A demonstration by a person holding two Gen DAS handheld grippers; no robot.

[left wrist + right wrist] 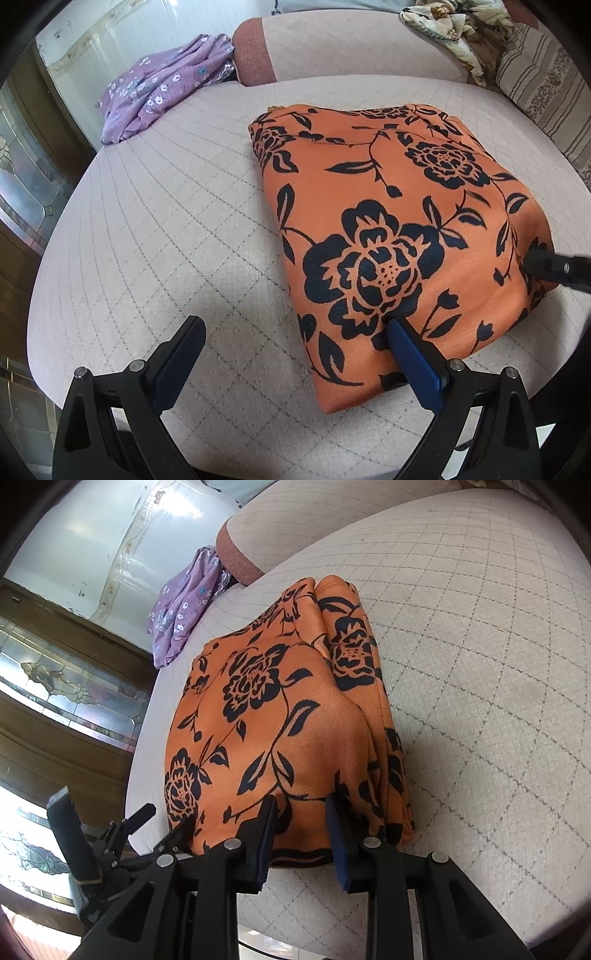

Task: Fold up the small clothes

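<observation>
Left gripper (295, 328) spread wide, tilted steeply down, one finger resting on the orange garment (399, 206). Right gripper (301, 805) narrowly parted at that garment's near edge, angled downward.

There are 2 tongs: the left tongs (295, 330) and the right tongs (301, 806). 1 folded orange cloth (391, 229) with black flowers shows, and 1 purple flowered garment (162, 86). 1 crumpled cream patterned cloth (454, 29) lies at the back, beside 1 striped cushion (546, 88).
</observation>
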